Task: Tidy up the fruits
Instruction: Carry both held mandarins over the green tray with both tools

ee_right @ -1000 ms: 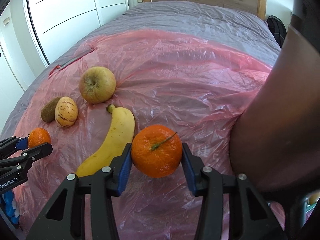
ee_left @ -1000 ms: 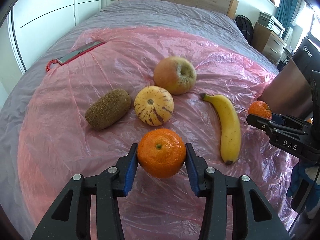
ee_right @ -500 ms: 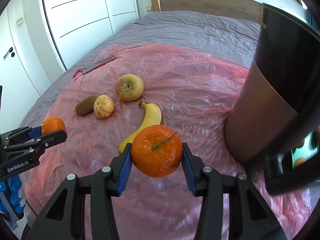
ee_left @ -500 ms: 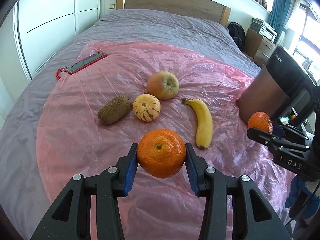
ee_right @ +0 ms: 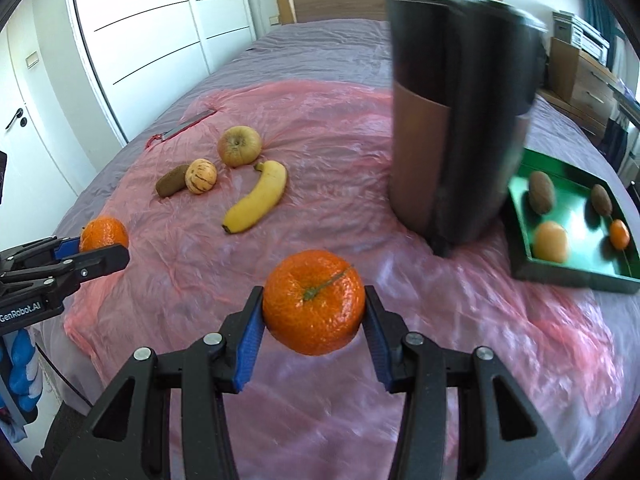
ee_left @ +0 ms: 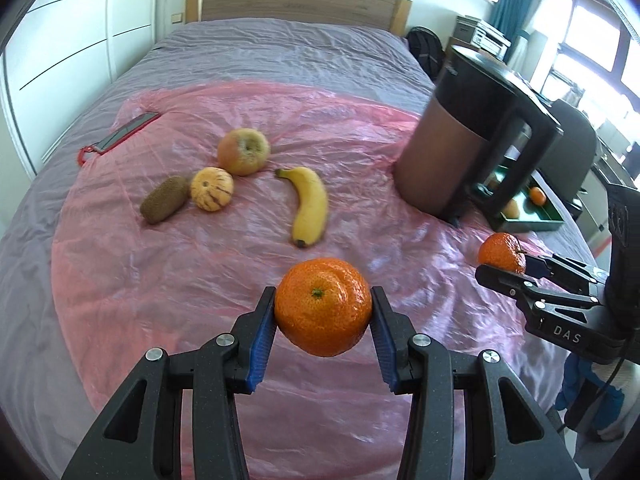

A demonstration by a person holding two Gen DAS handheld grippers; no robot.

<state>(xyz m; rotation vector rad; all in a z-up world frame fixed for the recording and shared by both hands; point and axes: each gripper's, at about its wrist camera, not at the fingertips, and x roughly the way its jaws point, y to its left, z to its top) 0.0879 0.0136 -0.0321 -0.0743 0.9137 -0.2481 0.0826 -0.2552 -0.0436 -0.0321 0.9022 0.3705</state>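
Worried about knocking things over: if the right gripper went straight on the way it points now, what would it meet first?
Probably only the pink plastic sheet. The right gripper, shut on its mandarin, aims between the banana and the dark container; depth is hard to judge.

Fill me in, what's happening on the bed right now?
A person holds two handheld grippers, each clamped on a fruit above the pink plastic sheet. The left gripper grips a round orange mandarin; the right gripper grips a stemmed orange mandarin. A yellow banana, apple, striped melon and brown kiwi lie loose. The green tray beside the dark kettle already holds some fruit.
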